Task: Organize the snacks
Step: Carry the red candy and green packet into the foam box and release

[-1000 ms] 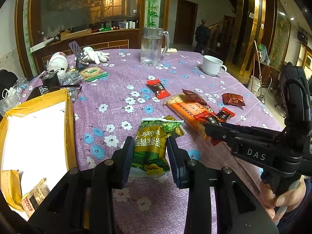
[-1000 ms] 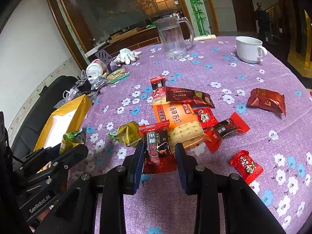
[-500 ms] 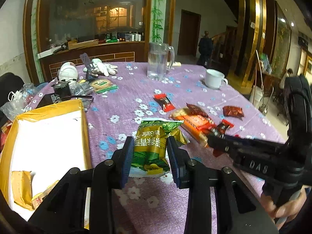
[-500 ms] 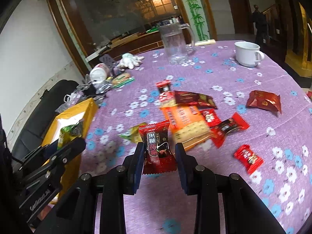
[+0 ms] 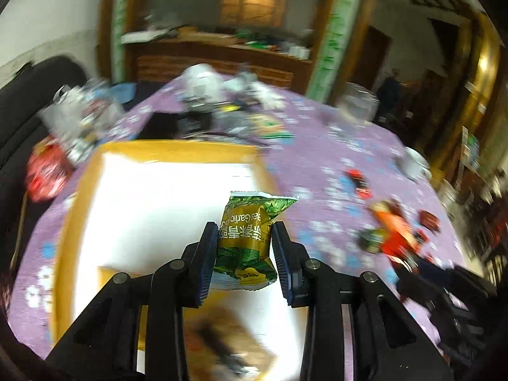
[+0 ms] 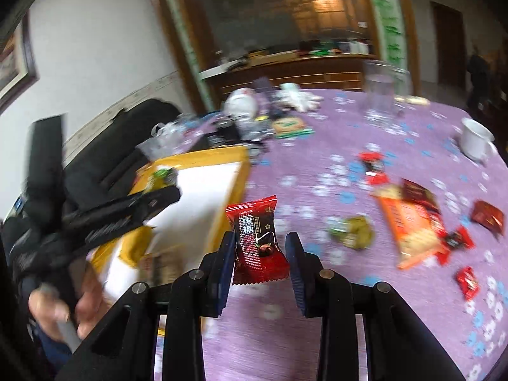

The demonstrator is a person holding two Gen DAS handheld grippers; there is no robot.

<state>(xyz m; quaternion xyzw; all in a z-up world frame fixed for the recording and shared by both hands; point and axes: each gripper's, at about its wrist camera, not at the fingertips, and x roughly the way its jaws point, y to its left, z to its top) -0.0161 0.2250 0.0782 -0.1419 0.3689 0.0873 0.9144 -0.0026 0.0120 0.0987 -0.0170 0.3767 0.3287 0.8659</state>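
Purple flowered table (image 6: 365,317), yellow-rimmed box (image 5: 177,149) as landmark. Carry step: left gripper (image 5: 244,247) clenched on green packet (image 5: 247,238), now above box interior, over table earlier. Right gripper (image 6: 260,254) clenched on red candy (image 6: 257,244), beside box rim, closer than before. Next: lower, release inside box.
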